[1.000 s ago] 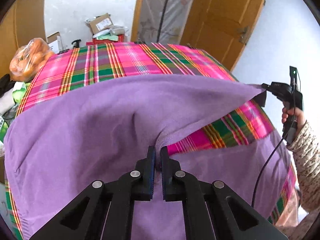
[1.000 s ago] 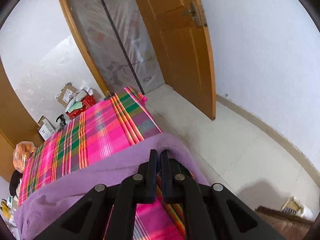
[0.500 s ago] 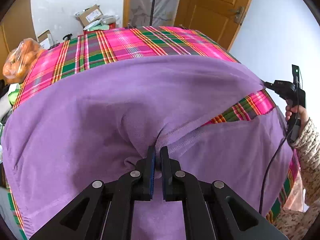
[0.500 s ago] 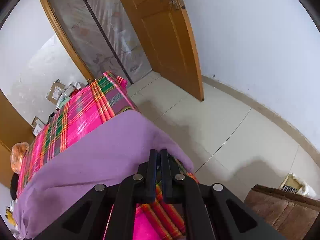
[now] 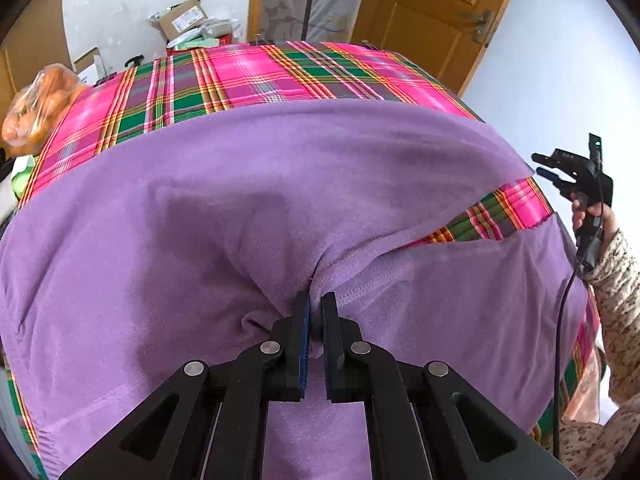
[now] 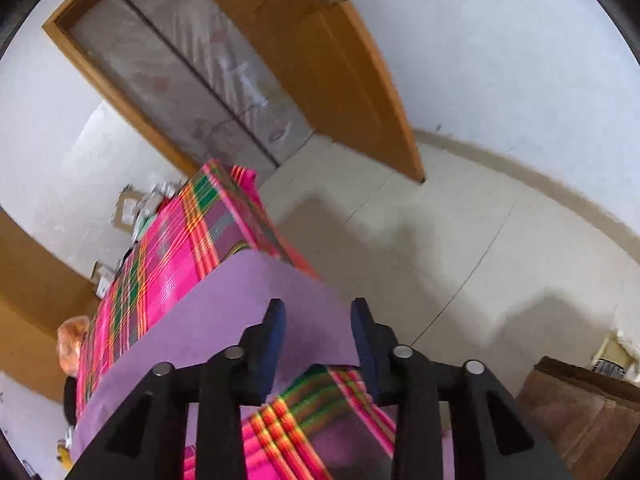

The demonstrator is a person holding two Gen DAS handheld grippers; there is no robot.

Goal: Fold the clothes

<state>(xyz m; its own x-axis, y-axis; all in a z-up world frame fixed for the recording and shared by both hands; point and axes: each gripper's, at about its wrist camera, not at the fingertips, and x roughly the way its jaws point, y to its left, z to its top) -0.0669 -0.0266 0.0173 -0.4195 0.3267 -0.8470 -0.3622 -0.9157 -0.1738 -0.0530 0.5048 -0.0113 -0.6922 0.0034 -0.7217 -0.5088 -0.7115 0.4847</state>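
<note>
2 grippers are working the purple cloth [image 5: 248, 200]: the left gripper [image 5: 315, 304] is pinching its hem, the right gripper [image 6: 318, 312] is spread wide, empty. Laying that hem flat onto the plaid table [image 5: 256, 76] before letting go should be keeping the fold square.

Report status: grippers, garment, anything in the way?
Left gripper shut on purple garment. Right gripper open, clear of cloth. Garment draped over plaid table. Nothing blocking.

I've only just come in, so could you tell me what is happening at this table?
A person is folding a purple fleece garment on a table with a pink plaid cloth. The left tongs are shut on a bunch of the fleece at the near edge. The right tongs are open above the garment's corner, holding nothing.
</note>
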